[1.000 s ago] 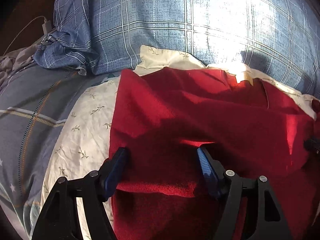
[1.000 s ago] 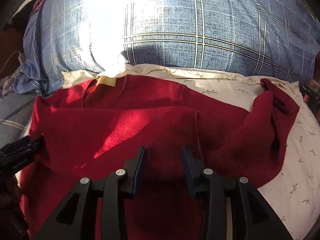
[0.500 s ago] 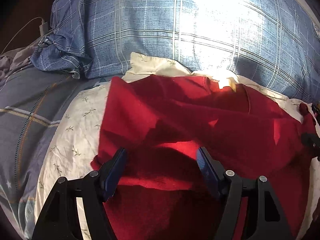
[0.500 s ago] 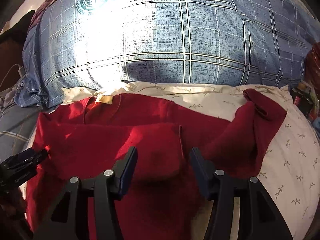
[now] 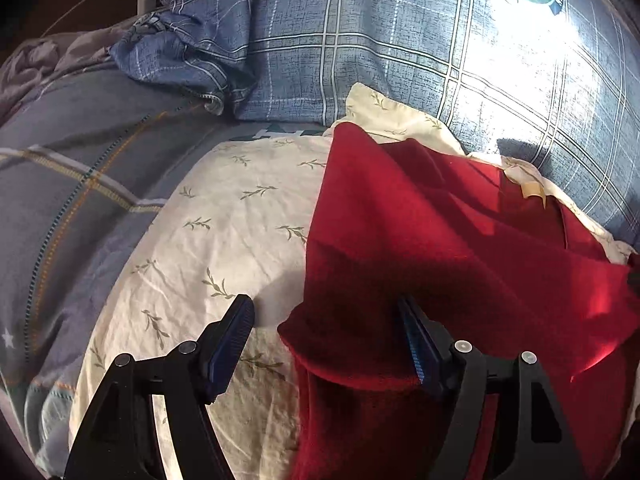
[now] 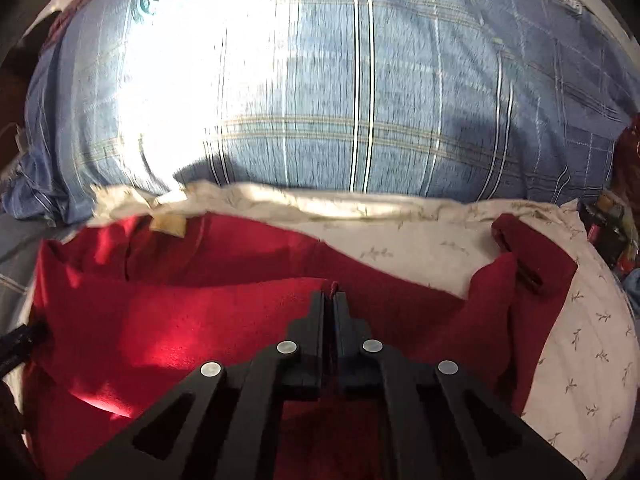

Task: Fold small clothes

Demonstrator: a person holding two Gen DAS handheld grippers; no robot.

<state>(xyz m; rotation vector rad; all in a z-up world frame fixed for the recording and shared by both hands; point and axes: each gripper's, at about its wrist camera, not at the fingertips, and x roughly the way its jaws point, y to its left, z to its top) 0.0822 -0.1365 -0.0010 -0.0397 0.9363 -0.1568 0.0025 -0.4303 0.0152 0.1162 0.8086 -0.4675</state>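
Your right gripper [image 6: 330, 304] has just closed on a fold of the red garment [image 5: 432, 240], which lies on the cream sheet [image 5: 224, 240]; your left gripper [image 5: 326, 332], now at its left edge, gapes wide. Folding is barely begun.

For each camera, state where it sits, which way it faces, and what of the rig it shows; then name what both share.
Left wrist: sits on the left gripper, angled down at the red knit garment; its jaws stand open.
Right wrist: sits on the right gripper, angled down, shut on a garment fold.
Shared: the garment, the cream leaf-print sheet and the blue plaid pillow.
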